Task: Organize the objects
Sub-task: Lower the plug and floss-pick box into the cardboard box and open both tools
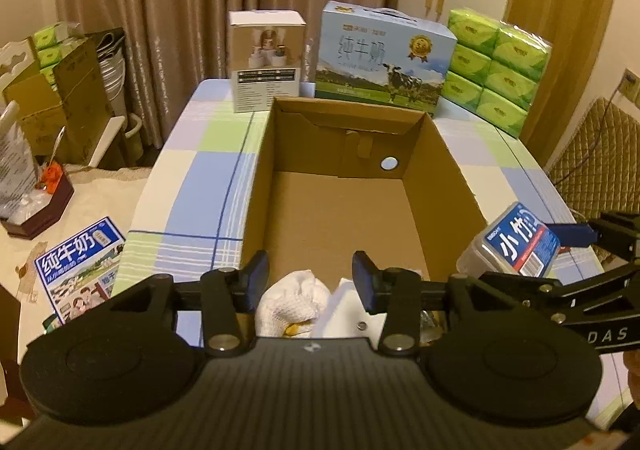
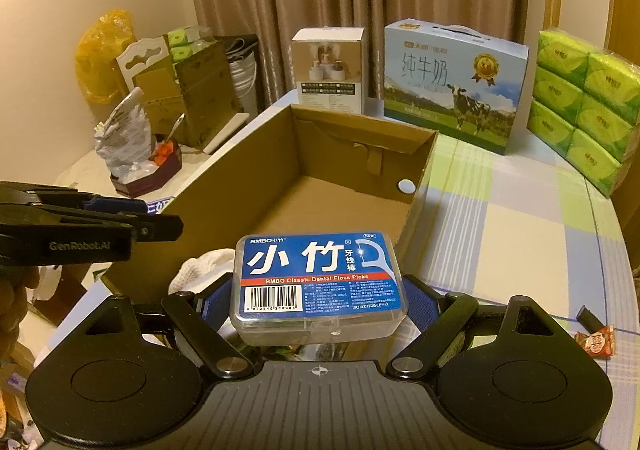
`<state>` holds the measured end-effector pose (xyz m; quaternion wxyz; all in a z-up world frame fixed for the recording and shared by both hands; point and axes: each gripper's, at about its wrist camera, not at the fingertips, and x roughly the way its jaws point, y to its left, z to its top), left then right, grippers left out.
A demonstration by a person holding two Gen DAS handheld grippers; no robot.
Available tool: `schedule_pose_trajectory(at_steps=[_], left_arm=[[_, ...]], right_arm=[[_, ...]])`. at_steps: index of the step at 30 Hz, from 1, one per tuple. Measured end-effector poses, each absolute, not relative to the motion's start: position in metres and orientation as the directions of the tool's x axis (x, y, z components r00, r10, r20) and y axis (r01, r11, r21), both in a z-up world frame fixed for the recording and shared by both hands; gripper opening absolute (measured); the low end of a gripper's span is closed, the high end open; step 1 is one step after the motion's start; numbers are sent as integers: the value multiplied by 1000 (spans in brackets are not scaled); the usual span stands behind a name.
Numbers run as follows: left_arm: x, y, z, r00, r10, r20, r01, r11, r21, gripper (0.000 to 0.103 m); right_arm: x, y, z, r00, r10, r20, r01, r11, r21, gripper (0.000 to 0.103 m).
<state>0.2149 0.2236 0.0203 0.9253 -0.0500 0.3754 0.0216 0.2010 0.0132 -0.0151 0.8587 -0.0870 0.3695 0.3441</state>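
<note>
An open cardboard box (image 1: 344,206) stands on the checked tablecloth; it also shows in the right wrist view (image 2: 320,186). My right gripper (image 2: 316,302) is shut on a clear floss pick box with a blue label (image 2: 318,284), held near the cardboard box's near right corner; the floss pick box also shows in the left wrist view (image 1: 516,240). My left gripper (image 1: 310,278) is open and empty over the box's near edge. Below it lie a white cloth (image 1: 292,300) and a white paper item (image 1: 352,306).
A white carton (image 1: 266,60), a milk carton (image 1: 384,58) and green tissue packs (image 1: 494,68) stand at the table's far end. A candy wrapper (image 2: 596,340) lies on the table at right. A low side table with clutter (image 1: 36,186) is at left.
</note>
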Motion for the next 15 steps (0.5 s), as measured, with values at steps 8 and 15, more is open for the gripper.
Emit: schedule_pose_trajectory(at_steps=[8, 15], left_arm=[[197, 235, 28, 731, 35, -682, -123, 989, -81, 42], [180, 241, 28, 727, 55, -684, -158, 983, -89, 47]], right_arm=[[203, 21, -12, 475, 575, -666, -670, 728, 150, 86], [206, 9, -7, 478, 602, -640, -641, 737, 214, 97]])
